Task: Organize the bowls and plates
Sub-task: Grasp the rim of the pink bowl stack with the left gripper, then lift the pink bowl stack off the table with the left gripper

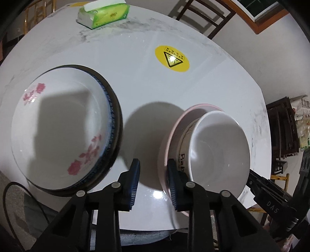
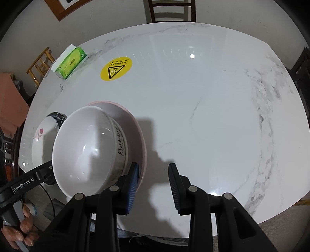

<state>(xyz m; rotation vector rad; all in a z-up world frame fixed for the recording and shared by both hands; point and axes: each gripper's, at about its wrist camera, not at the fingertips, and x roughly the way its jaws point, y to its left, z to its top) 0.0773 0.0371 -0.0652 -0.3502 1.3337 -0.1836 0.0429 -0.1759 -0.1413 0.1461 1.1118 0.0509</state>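
Two stacks are formed already, so the task looks mostly done. The left gripper [image 1: 153, 186] is spread and holds nothing. Ahead to its left, a floral plate [image 1: 58, 128] sits nested in a dark-rimmed plate [image 1: 116, 124]. Just right of it, touching its right finger, a white bowl [image 1: 219, 149] with lettering sits inside a pink bowl [image 1: 170, 133]. Both bowls are empty. The right gripper [image 2: 154, 186] is also spread and empty, the pink bowl [image 2: 139, 135] against its left finger. What's left, likely: merging or shifting the stacks. A tissue pack [image 1: 102, 14] and a yellow sticker [image 1: 172, 58] lie far ahead on the bench [image 1: 135, 67].
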